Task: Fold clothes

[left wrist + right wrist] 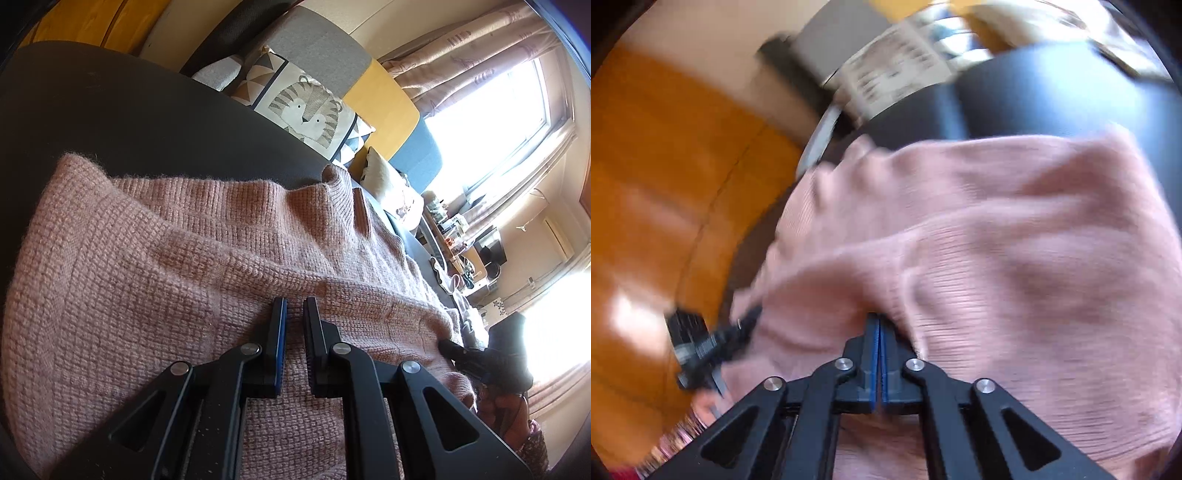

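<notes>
Pink sweater spread on the dark table — right claw pinching its near edge

The sweater [221, 258] ran away from both claws; the right gripper [879, 325] was clamped on a fold, while the left gripper [294, 306] hovered over the knit — fingers slightly parted, holding nothing.

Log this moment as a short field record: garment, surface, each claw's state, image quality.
garment: pink knit sweater, rumpled, not yet folded flat
surface: dark table
left claw: open, jaws apart over the knit, nothing between them
right claw: shut on a fold of the sweater
background: tiger pillow beyond the table
image quality: left wrist view sharp; right wrist view motion-blurred
</notes>
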The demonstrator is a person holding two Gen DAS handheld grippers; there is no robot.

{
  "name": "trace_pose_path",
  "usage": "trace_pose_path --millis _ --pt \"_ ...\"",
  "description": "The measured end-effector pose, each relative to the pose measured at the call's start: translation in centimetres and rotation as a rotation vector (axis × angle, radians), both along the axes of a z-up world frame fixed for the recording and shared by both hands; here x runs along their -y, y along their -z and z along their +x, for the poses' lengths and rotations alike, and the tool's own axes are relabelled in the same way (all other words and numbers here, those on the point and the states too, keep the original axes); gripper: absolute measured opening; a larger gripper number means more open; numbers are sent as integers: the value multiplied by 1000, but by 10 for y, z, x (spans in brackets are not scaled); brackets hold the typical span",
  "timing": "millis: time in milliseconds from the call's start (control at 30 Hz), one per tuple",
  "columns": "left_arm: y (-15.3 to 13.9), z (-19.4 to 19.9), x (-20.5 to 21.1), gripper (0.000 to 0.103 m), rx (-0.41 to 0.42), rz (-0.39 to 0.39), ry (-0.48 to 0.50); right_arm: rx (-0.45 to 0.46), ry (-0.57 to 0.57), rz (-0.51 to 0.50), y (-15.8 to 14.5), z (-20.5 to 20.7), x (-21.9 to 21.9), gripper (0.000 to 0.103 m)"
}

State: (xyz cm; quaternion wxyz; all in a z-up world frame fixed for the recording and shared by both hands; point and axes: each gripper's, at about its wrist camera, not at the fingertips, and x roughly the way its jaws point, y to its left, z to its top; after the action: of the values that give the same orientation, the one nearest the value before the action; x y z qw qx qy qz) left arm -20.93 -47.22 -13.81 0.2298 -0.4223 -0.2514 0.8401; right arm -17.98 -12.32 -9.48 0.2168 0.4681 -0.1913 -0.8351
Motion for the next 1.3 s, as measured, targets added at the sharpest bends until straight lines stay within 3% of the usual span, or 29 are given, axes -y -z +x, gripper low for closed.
trace_pose_path --millis 67,100,133,200,233,267,300,400,567,700,833,933,1000,1033,1067,1167,1300 --pt "-8 -2 -7 10 18 -70 -1 -19 6 -9 -5 -3 -7 1" --pt "-16 -4 -13 11 13 -119 0 -28 9 -14 -8 -5 -11 6" --pt "-28 -5 -20 16 -13 -157 9 -38 12 -19 -11 -7 -14 19" --pt "-53 -11 -36 25 -106 -194 48 -57 17 -28 -16 -10 -22 26" --pt "-66 -16 -44 40 -165 -209 70 -66 20 -33 -19 -12 -25 26" --pt "-78 -22 -55 61 -221 -249 80 -75 23 -38 -22 -13 -29 26" --pt "-83 -32 -64 67 -243 -289 88 -83 18 -19 -25 -21 -29 26" --pt "-89 -74 -87 69 -212 -363 129 -100 -28 123 -35 -65 -13 27" --pt "-72 -130 -109 69 -75 -378 149 -84 -84 305 -28 -130 6 27" --pt "-49 -150 -126 69 -9 -432 226 -26 -95 330 -2 -180 23 27" --pt "-34 -157 -136 69 27 -431 275 23 -109 326 17 -212 32 27" --pt "-32 -156 -144 69 -1 -455 297 7 -127 311 17 -220 35 27" --pt "-33 -154 -148 61 -30 -481 305 -1 -141 327 17 -222 38 24" --pt "-33 -155 -148 28 -37 -494 299 -1 -141 339 17 -221 40 16" --pt "-33 -156 -146 9 -31 -480 297 4 -140 334 16 -221 39 12" --pt "-40 -157 -134 5 -5 -376 270 12 -117 302 11 -218 36 5" --pt "-68 -140 -124 5 -98 -324 267 -23 -81 203 -10 -200 26 4"
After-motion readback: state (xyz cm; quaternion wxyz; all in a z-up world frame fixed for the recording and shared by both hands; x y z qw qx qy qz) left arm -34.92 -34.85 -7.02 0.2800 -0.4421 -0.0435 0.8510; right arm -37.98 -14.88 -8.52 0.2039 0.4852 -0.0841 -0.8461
